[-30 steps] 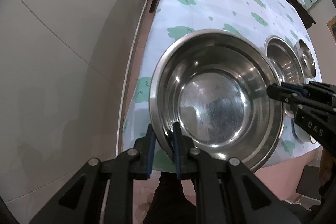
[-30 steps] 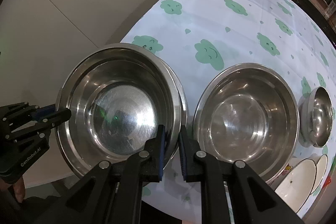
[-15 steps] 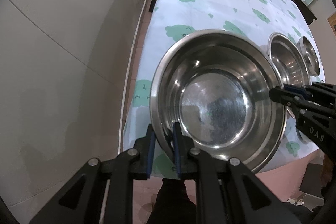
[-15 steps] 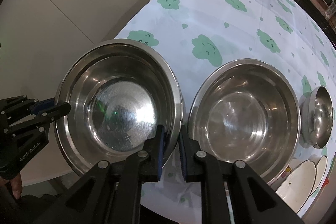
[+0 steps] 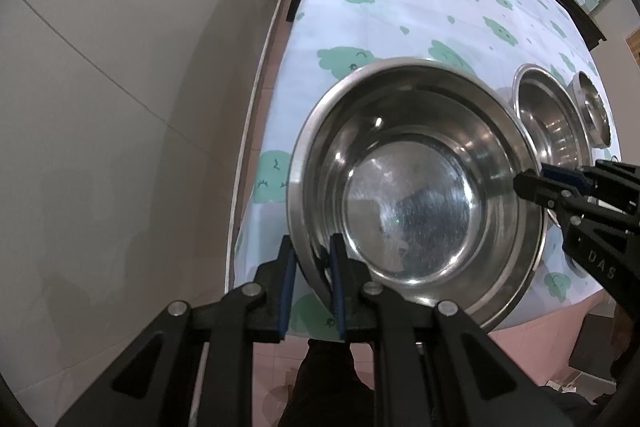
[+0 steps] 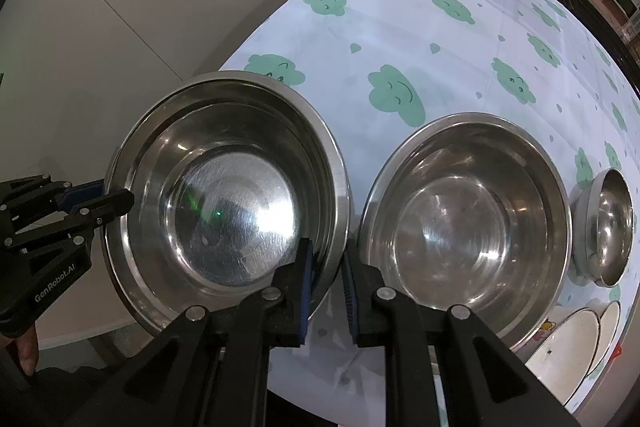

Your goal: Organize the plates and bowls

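The left hand-held gripper (image 5: 311, 277) pinches the near rim of the big steel bowl (image 5: 416, 187) at the worktop (image 5: 400, 7) corner. The right hand-held gripper (image 6: 326, 291) straddles its opposite rim, jaws opening. Further right sit a second steel bowl (image 6: 464, 223), a small one (image 6: 608, 227), then white plates (image 6: 560, 351).

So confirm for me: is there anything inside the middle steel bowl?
No, the middle steel bowl shows only its bare shiny bottom in the right wrist view.
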`<state>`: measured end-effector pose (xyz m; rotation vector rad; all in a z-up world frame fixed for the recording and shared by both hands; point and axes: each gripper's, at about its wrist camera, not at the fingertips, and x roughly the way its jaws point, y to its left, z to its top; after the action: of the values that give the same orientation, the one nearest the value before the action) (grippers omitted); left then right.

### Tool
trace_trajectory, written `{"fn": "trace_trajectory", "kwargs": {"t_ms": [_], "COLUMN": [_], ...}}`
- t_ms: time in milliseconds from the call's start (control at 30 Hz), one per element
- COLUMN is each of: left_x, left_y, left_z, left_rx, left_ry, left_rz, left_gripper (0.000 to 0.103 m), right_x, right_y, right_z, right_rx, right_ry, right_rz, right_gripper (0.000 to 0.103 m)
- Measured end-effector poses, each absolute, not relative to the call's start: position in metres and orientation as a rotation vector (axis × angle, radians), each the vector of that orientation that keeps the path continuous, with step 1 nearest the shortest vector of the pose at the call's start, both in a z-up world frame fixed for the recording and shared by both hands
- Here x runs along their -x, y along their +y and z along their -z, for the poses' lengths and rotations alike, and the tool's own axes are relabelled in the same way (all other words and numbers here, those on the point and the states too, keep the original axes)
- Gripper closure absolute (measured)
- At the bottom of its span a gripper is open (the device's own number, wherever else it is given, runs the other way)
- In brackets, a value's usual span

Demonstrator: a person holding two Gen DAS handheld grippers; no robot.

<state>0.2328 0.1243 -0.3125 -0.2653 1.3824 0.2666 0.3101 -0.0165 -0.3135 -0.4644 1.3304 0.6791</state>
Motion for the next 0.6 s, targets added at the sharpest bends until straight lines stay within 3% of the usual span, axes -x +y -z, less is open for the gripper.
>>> {"fn": "trace_trajectory", "kwargs": {"t_ms": [233,400,600], "left_x": [-0.232,-0.229,-0.231], "left_y": [0.122,0.122,0.126], "left_z": [0.308,0.3,0.286], "left_rx": [0.251,0.247,0.245], "left_ry": [1.362,1.337,1.284], "left_rz": [-0.269,-0.294,-0.335], "left_gripper": [0.086,0.084,0.065], "right_x": [-0.308,-0.306,-0.308], "right_y": [-0.015,-0.014,-0.016], "right_z": [0.306,0.308,0.301], "right_rx": [0.441,0.438,0.412], "right_ry": [1.292,1.295,1.278], "right_rz": [-0.71,-0.719,-0.725], "right_gripper": [0.073,0.073,0.073]}}
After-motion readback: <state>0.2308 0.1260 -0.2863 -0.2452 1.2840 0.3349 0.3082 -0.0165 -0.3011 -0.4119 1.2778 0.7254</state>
